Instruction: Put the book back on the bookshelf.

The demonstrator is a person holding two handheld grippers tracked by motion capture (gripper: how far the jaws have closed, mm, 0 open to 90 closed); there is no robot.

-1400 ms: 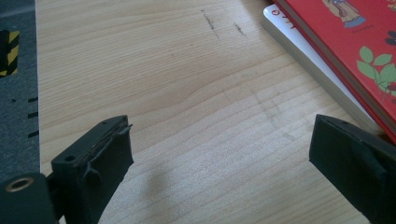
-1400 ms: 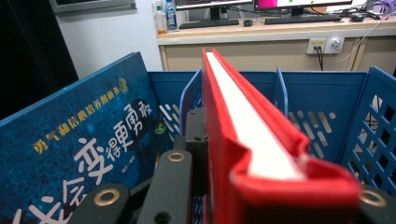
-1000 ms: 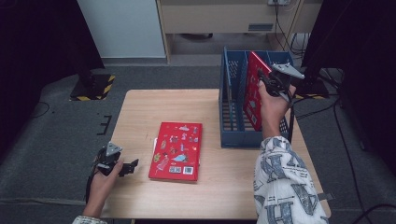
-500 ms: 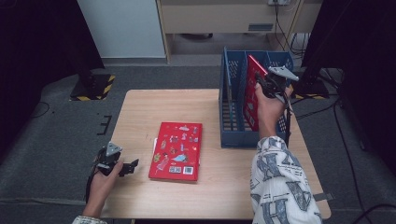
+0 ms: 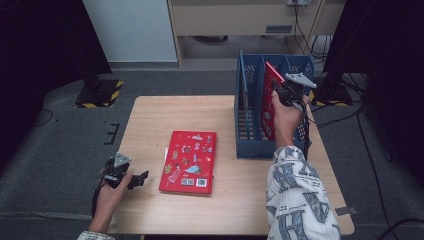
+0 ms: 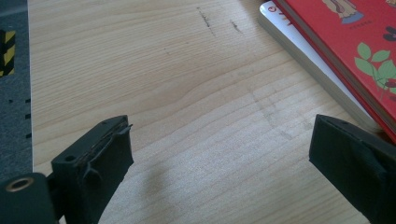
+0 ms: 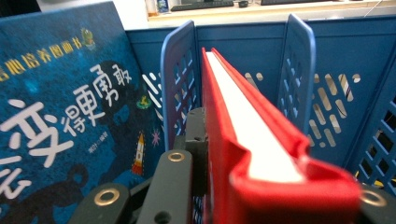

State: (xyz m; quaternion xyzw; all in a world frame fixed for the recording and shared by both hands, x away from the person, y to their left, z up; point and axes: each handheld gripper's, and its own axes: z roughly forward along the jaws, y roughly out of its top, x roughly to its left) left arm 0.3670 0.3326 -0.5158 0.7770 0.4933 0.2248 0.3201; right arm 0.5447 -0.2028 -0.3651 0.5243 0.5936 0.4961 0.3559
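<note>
A red hardcover book stands on edge in the blue slotted rack at the table's far right. My right gripper is shut on its upper near corner. In the right gripper view the red book runs forward from the gripper, between two blue dividers. A second red book lies flat mid-table on a white book. My left gripper rests open on the wood just left of that stack. The left gripper view shows the gripper holding nothing, with the stack at upper right.
A dark blue picture book stands in the rack's slot to the left of the red one. The wooden table ends close behind the rack. Dark floor, cables and a stand base surround it.
My right hand has shifted slightly to the left with the red book still in its grip. The left hand and the flat books have not moved.
</note>
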